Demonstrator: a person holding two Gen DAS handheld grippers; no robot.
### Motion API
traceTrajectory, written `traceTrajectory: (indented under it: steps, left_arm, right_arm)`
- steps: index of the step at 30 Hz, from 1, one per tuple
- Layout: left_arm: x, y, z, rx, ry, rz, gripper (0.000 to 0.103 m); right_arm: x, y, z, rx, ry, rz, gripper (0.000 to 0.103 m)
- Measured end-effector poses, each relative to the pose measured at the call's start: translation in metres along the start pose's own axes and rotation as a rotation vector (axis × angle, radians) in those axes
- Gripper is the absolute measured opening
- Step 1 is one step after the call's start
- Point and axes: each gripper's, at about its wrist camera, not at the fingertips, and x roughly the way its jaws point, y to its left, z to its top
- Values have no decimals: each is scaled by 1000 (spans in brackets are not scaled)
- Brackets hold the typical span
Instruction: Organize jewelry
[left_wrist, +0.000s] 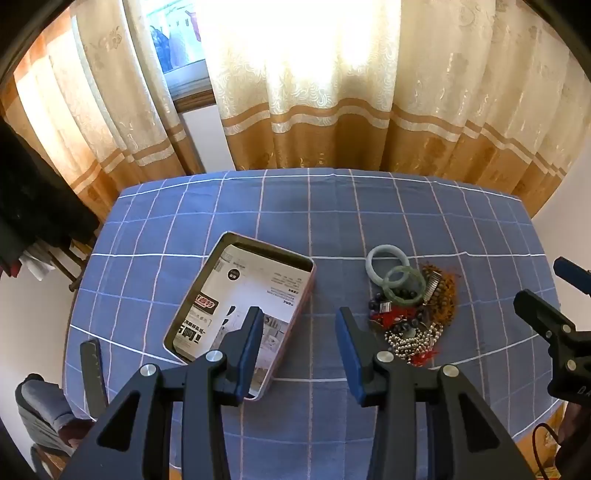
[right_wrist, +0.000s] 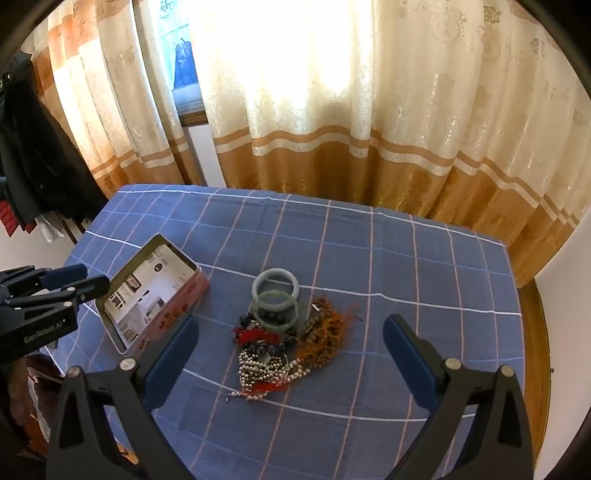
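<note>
item: jewelry heap on blue checked cloth, just right of the open tin lined with printed paper; 2 pale green bangles overlap at its far side, bead strands tangled nearer. right gripper above the heap, spread fully wide, empty; left gripper partly open, empty, beside the tin. advice: lift 1 bangle first by its rim, since the strands would likely drag neighbours. legible: "genrobot.ai" on the left gripper's body; paper print unreadable.

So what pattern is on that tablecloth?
The tablecloth is blue with a grid of thin white and pinkish lines, clearest in the right wrist view.
</note>
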Motion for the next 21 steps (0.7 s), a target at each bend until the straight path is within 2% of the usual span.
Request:
traceTrajectory:
  steps: [5, 10, 21]
  left_arm:
    - [1, 1, 1, -26, 12, 35, 42]
    - [2, 0, 1, -31, -2, 35, 42]
    - [8, 9, 1, -72, 27, -35, 41]
  right_arm:
    - [-1, -1, 0, -1, -11, 4, 102]
    - [4, -2, 3, 3, -5, 6, 102]
    - [11, 2, 1, -10, 3, 6, 102]
